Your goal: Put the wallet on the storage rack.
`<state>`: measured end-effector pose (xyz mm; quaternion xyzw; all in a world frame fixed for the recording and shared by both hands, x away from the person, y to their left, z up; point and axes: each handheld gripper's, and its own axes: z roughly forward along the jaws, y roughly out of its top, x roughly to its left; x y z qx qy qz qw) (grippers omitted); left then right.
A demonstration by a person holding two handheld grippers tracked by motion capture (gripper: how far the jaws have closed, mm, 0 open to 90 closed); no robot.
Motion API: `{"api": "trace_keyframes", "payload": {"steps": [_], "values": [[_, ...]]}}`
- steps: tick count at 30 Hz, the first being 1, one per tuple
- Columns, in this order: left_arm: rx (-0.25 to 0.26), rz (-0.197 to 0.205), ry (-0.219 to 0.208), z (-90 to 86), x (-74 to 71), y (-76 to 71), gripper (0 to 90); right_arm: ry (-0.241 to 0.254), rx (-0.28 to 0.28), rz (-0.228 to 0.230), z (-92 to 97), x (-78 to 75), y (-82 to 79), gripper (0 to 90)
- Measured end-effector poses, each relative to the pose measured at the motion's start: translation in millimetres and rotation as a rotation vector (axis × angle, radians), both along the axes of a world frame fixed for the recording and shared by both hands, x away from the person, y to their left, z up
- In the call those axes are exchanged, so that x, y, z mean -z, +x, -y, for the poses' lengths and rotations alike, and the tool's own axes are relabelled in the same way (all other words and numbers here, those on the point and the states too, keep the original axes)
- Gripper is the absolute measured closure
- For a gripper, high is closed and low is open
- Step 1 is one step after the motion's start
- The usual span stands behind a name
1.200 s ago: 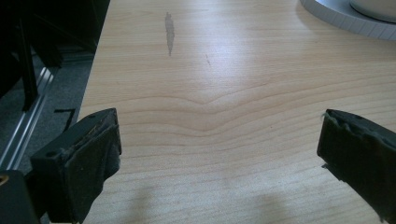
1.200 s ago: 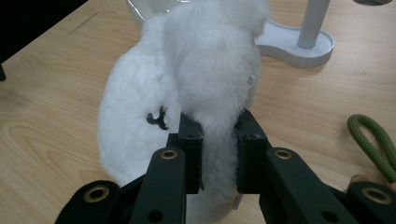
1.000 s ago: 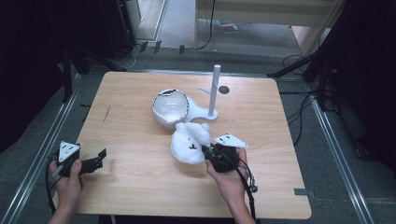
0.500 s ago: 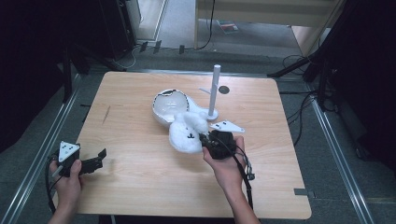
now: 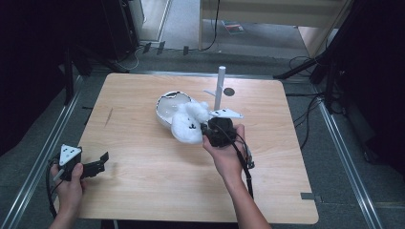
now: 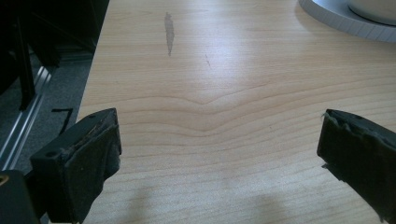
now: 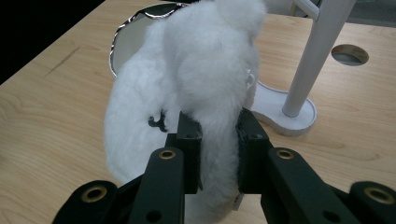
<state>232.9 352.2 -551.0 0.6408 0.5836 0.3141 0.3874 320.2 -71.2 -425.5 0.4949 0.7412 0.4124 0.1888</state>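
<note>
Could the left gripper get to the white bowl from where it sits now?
Probably yes. The left gripper is open near the table's front-left corner, with bare wood between it and the white bowl, though the fluffy toy leans against the bowl's right side.

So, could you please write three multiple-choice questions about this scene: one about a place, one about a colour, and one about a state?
1. Where does the left hand-held gripper sit?
A. Near the table's front-left corner
B. Beside the stand
C. Over the bowl

2. What colour is the fluffy toy?
A. Brown
B. White
C. Grey

3. What is the state of the right hand-held gripper?
A. Wide open over bare wood
B. Lying unheld on the table
C. Shut on the toy

Answers:
1. A, since the high view shows it low at the left, far from the white stand and the bowl.
2. B, since its fur is white in both views.
3. C, since the right gripper view shows both jaws pressed into the fur.
</note>
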Motion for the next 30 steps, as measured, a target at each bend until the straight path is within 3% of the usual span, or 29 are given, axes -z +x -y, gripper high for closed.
{"api": "trace_keyframes", "payload": {"steps": [12, 30], "values": [[0.004, -0.004, -0.003, -0.5, -0.1, -0.1, 0.4, -0.026, 0.051, -0.001, -16.4, 0.2, 25.2, 74.9], [0.005, -0.003, -0.003, -0.4, 0.0, 0.0, 0.4, -0.007, 0.118, 0.035, -41.3, -0.4, 38.9, 67.9]]}}
